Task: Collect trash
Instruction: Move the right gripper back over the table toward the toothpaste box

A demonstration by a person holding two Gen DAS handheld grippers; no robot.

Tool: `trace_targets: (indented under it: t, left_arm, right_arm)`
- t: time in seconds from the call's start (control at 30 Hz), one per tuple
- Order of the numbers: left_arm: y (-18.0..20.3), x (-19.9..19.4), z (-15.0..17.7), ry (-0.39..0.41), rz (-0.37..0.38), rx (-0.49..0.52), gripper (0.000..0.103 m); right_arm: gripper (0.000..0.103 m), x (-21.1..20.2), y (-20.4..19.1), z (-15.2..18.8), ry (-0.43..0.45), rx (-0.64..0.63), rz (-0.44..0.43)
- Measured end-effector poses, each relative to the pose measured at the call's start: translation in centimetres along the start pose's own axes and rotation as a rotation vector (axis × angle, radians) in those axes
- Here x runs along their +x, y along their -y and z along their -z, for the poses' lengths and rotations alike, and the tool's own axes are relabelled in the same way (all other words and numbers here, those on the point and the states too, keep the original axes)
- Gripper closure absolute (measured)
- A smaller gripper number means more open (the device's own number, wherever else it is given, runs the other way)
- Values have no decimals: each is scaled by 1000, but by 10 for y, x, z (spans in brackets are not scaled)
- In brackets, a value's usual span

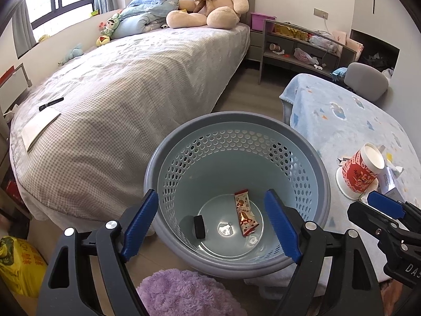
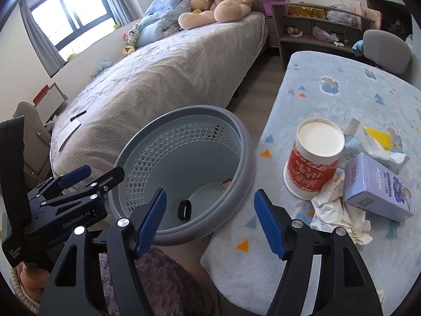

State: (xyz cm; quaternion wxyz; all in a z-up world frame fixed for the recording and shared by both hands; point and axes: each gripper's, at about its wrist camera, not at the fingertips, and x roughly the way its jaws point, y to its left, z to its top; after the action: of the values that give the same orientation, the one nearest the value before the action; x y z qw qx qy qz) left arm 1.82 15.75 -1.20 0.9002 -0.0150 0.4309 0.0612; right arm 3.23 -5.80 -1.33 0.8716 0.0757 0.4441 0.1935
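Both grippers empty, jaws apart: left gripper over bin, which holds a wrapper. Right gripper near the table's trash. Next: swing right, straddle paper cup mid-body, squeeze gently so it doesn't crush or tip.

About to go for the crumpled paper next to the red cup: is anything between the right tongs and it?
Nothing visible. The right tongs are open over the blanket edge, and the crumpled paper lies exposed ahead to their right, against the red cup and purple box.
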Motion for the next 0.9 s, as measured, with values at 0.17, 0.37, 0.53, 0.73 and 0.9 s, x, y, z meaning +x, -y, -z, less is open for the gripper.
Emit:
trace_targets:
  t: [0.17, 0.37, 0.53, 0.73, 0.9]
  left_arm:
    - [16, -8, 5, 3, 23, 21, 23]
    - [40, -16, 13, -6, 64, 41, 23]
    - [67, -25, 21, -13, 87, 65, 23]
    - [99, -37, 30, -9, 98, 107, 23]
    - [126, -46, 35, -6, 104, 133, 23]
  right_arm:
    - [35, -18, 18, 12, 11, 33, 29]
    - [34, -38, 41, 26, 22, 69, 65]
    - [34, -54, 63, 37, 32, 103, 87]
    - [33, -70, 89, 48, 49, 124, 99]
    - [32, -86, 109, 53, 69, 129, 102]
